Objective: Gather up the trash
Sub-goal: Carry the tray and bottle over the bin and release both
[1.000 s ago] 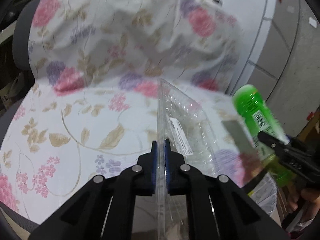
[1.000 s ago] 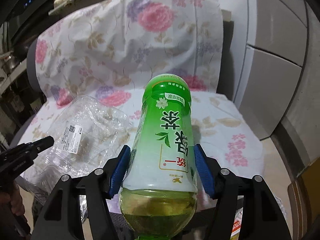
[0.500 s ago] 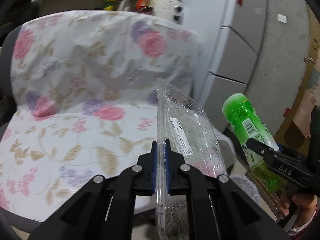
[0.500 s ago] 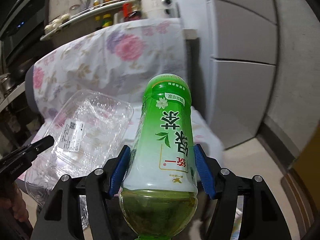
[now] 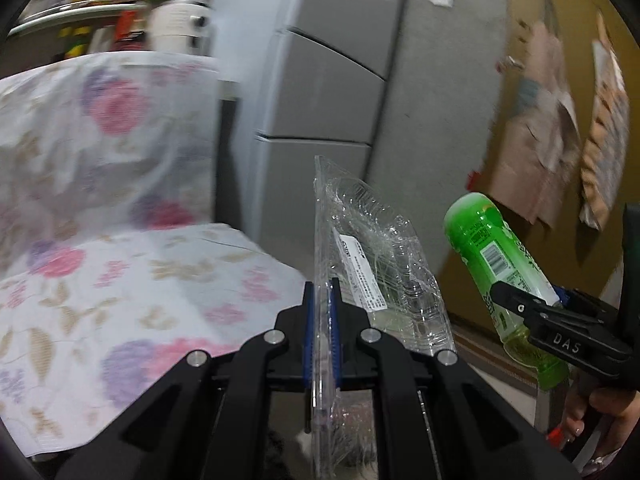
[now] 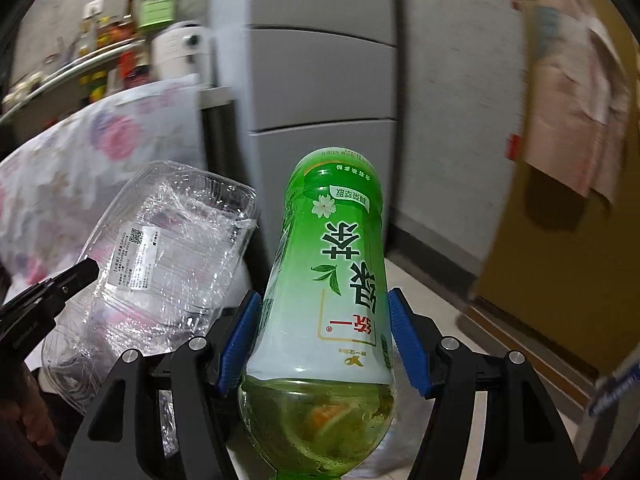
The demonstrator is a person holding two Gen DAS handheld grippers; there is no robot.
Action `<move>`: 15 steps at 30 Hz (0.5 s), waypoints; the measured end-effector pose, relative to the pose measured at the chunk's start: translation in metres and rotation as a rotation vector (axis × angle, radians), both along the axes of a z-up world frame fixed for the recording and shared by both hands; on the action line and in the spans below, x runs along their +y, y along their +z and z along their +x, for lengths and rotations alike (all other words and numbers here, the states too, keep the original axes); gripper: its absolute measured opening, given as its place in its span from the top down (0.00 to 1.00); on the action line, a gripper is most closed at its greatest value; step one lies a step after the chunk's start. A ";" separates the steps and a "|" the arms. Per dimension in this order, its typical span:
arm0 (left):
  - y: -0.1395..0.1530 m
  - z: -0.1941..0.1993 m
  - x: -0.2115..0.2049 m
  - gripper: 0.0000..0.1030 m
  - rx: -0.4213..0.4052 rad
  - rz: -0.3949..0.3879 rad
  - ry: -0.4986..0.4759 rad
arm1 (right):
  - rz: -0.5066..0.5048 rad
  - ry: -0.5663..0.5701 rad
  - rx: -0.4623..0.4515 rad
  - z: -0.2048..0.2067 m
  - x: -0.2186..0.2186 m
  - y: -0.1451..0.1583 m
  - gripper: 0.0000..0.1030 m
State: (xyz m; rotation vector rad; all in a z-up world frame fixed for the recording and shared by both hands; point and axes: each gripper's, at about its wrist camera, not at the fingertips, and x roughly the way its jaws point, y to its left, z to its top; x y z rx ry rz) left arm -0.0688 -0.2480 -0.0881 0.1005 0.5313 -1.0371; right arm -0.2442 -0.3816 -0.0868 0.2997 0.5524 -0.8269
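Observation:
My left gripper (image 5: pixel 321 312) is shut on the edge of a clear plastic food tray (image 5: pixel 372 264) with a white label, held up edge-on in the air. The same clear plastic food tray (image 6: pixel 168 256) shows broadside in the right wrist view, with the left gripper (image 6: pixel 86 270) clamped on its rim. My right gripper (image 6: pixel 326 336) is shut on a green tea bottle (image 6: pixel 332 280), its blue pads pressing both sides; a little liquid sits in the end nearest the camera. In the left wrist view the green tea bottle (image 5: pixel 496 264) hangs at the right in the right gripper (image 5: pixel 532 304).
A chair with a floral cover (image 5: pixel 100 248) lies left and behind. A grey fridge (image 5: pixel 328 92) stands ahead, a yellow door (image 6: pixel 560 248) with hanging papers to the right. Pale floor (image 6: pixel 432 292) runs below. A person's hand (image 5: pixel 596 416) holds the right gripper's handle.
Both grippers have swung right, away from the floral chair toward the fridge and yellow door, carrying tray and bottle. Grips are unchanged.

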 end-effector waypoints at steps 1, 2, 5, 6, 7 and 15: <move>-0.006 -0.006 -0.012 0.95 -0.005 0.017 -0.018 | 0.007 -0.016 -0.001 -0.006 -0.004 -0.005 0.37; -0.010 -0.010 -0.019 0.95 -0.007 0.030 -0.027 | 0.016 -0.033 0.000 -0.012 -0.008 -0.010 0.37; -0.024 -0.017 -0.041 0.95 -0.007 0.064 -0.046 | 0.041 -0.072 0.007 -0.023 -0.021 -0.026 0.37; -0.028 -0.018 -0.047 0.95 -0.011 0.075 -0.050 | 0.051 -0.080 0.007 -0.026 -0.025 -0.031 0.37; -0.032 -0.019 -0.054 0.95 -0.014 0.089 -0.052 | 0.063 -0.087 0.006 -0.029 -0.029 -0.036 0.37; -0.073 -0.009 -0.096 0.95 0.038 0.199 -0.085 | 0.181 -0.102 0.010 -0.034 -0.058 -0.082 0.37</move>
